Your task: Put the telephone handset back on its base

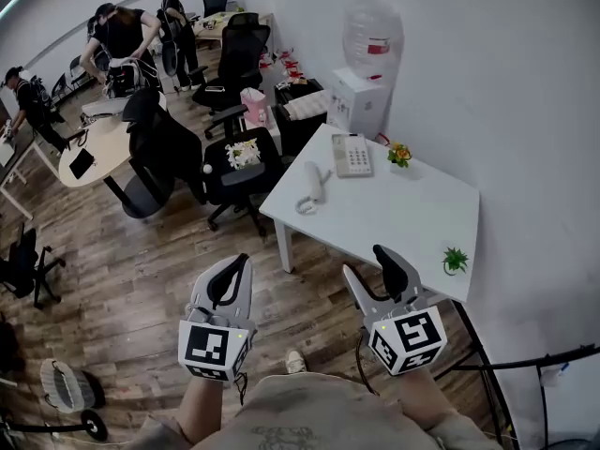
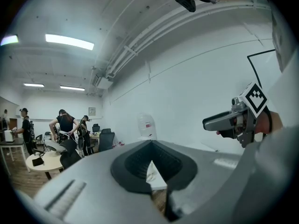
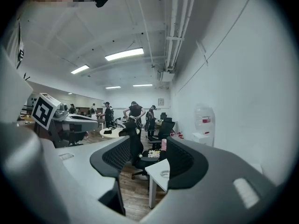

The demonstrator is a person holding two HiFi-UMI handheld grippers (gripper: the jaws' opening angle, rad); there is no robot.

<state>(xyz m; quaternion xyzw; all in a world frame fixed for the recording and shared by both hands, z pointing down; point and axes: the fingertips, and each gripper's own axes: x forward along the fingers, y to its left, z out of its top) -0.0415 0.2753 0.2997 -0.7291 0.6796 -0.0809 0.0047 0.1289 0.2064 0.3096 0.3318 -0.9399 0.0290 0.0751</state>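
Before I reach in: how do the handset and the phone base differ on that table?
The handset is a narrow, elongated bar; the base is a wider flat slab with a keypad. In the head view the handset lies near the left edge of the table, off its cradle, while the base sits further back beside a small flower pot. Both are pale, lie flat on the white table, and are apart.

Ceiling strip lights (image 3: 124, 54) give bright, even light; both gripper views bulge fisheye, with dark vignetted corners.
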